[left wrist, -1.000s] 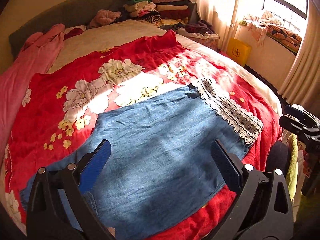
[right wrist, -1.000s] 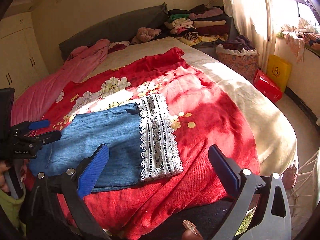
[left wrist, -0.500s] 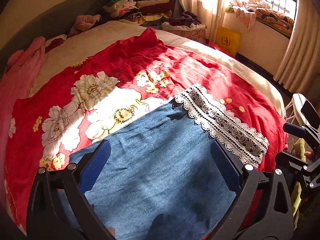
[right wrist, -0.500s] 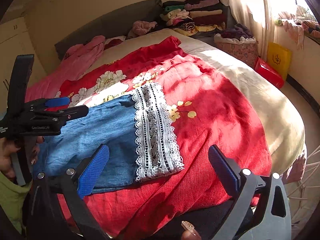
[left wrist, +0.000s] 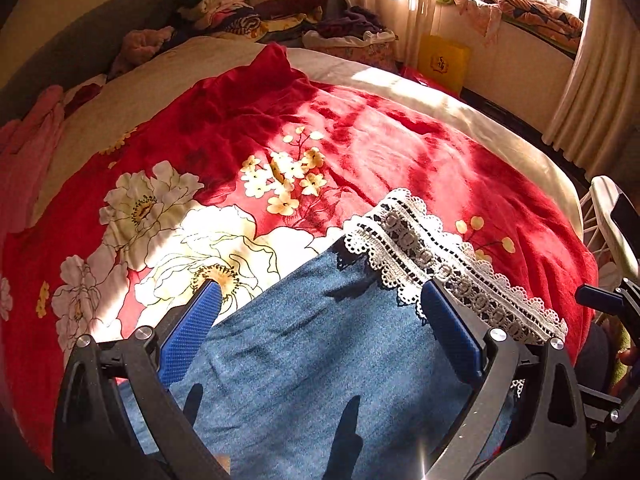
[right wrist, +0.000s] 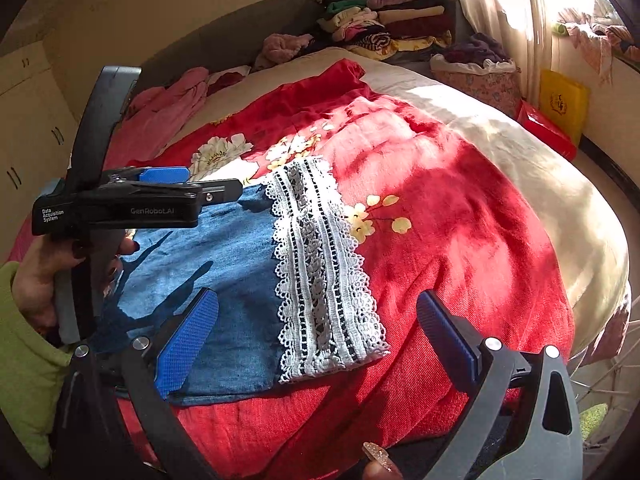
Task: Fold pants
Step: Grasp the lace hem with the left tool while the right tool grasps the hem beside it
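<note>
The blue denim pants point(left wrist: 320, 360) lie flat on a red floral blanket point(left wrist: 360, 152), with a white lace cuff point(left wrist: 448, 256) at the far right end. They also show in the right wrist view point(right wrist: 224, 280), with the lace cuff point(right wrist: 320, 272) toward the middle. My left gripper point(left wrist: 320, 312) is open and empty, low over the denim near the lace. It also shows in the right wrist view point(right wrist: 200, 188) over the pants' far edge. My right gripper point(right wrist: 318, 320) is open and empty above the lace cuff's near end.
Stacks of folded clothes point(right wrist: 392, 24) and a basket point(right wrist: 476, 76) sit at the head of the bed. A pink cloth point(right wrist: 168, 108) lies along the left side. A yellow bag point(left wrist: 444, 62) and a curtain point(left wrist: 592, 80) stand by the window at right.
My left gripper has moved forward and lower over the pants toward the lace cuff. My right gripper has shifted slightly closer to the cuff. Both stay open.
</note>
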